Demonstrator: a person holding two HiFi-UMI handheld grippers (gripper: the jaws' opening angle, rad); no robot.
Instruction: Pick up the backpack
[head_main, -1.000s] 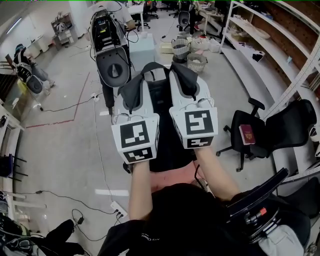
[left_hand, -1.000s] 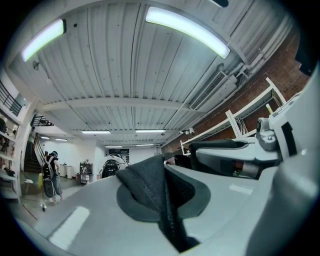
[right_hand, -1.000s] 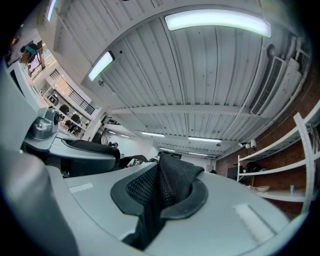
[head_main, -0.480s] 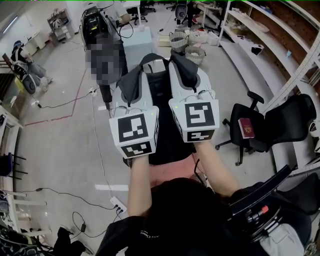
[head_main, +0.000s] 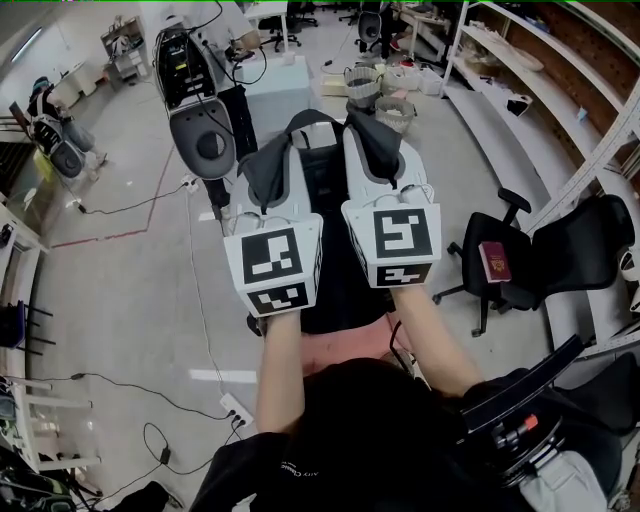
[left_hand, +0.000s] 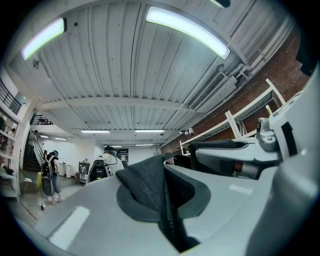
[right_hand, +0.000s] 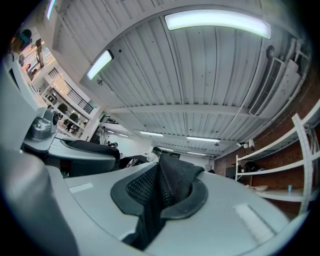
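Head view | left tool (head_main: 278, 168) clamped on backpack (head_main: 335, 295) left strap (head_main: 260, 180) | right tool (head_main: 368, 140) clamped on right strap (head_main: 380, 165) | cubes (head_main: 273, 262): square markers

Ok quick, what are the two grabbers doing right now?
Left gripper: closed on a backpack strap.
Right gripper: closed on the other strap.

Black open-mesh cloth straps (left_hand: 157, 192) of the backpack (head_main: 335, 275), backed with smoother dark-grey fabric, sit pinched between the smooth, matt, pale-grey plastic jaws of the left gripper (head_main: 268, 172) and the right gripper (head_main: 378, 150). The 2 marker cubes (head_main: 272, 268) carry flat, matt black-and-white print. The grey floor (head_main: 130, 290) looks smooth with a faint sheen, and the ribbed white ceiling panels (left_hand: 125, 75) look like painted metal.
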